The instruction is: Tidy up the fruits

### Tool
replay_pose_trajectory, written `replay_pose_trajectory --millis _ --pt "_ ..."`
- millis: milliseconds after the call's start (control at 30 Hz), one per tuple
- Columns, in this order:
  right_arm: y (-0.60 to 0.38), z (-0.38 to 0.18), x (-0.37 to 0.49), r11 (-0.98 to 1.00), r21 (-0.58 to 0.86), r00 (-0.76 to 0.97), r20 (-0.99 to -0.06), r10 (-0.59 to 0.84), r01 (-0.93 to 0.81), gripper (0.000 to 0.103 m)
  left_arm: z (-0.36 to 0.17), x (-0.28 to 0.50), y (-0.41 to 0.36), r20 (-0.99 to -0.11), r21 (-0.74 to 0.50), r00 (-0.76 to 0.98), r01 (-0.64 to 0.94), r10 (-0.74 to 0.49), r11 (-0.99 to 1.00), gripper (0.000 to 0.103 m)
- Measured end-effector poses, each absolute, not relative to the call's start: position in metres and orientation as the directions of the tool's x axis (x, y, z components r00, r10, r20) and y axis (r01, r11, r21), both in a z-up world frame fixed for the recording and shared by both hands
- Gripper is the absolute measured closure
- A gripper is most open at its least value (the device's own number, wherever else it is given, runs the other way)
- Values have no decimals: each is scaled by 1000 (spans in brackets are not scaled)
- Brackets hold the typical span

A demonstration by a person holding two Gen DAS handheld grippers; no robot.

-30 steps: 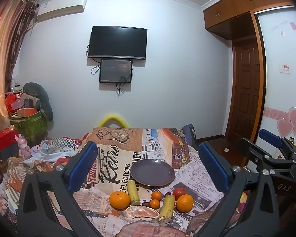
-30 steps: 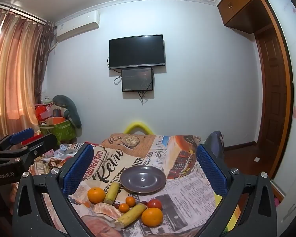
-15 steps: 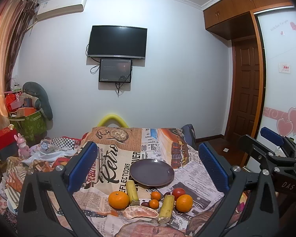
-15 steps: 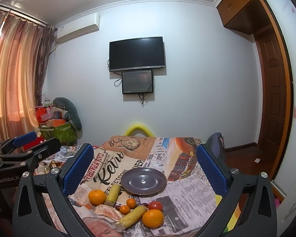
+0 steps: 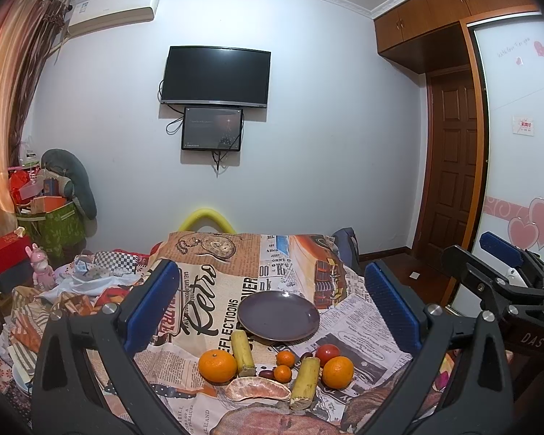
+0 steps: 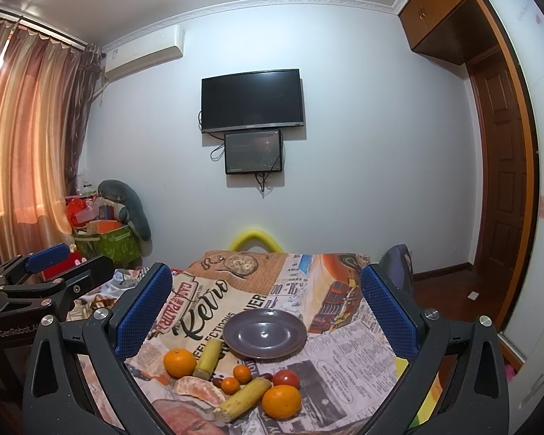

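two grippers up over the near end of the table, both wide open, nothing between the blue pads. left gripper (image 5: 272,311) and right gripper (image 6: 266,311) each look down the table toward the far wall; each shows at the edge of the other's view.

table (image 5: 355,326) under a newspaper-print cloth. dark plate (image 5: 278,316) sits mid-table, bare, nothing on it.

fruit in a loose cluster just in front of the plate, none on it:
- left orange (image 5: 217,365), biggest of the lot, at the left of the group
- cane piece (image 5: 243,352) beside it, its far end at the plate rim; can't tell if it touches
- two small oranges (image 5: 285,359), one behind the other, centre
- dark grape (image 5: 266,374) next to the nearer small orange
- tomato (image 5: 327,353) right of centre, behind the right orange (image 5: 337,372)
- second cane piece (image 5: 305,382) lying lengthwise between small oranges and right orange
- peeled segment (image 5: 257,388) nearest the camera, flat on the cloth

tv (image 5: 215,76) on the far wall with a smaller screen (image 5: 212,128) under it. door (image 5: 453,166) on the right. curtain (image 6: 25,137) on the left.
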State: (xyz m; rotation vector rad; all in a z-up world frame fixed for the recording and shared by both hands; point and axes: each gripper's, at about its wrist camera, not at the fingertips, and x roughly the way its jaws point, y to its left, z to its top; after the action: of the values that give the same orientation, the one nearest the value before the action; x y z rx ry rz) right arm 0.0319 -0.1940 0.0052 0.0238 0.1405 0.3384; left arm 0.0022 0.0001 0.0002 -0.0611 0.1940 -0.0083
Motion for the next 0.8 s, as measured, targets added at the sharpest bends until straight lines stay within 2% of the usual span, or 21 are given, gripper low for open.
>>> replay_pose_trajectory --millis 800 --pt "-196 6 29 941 55 932 -134 337 -333 0 -7 3 -2 -203 -64 979 7 -20 998 0"
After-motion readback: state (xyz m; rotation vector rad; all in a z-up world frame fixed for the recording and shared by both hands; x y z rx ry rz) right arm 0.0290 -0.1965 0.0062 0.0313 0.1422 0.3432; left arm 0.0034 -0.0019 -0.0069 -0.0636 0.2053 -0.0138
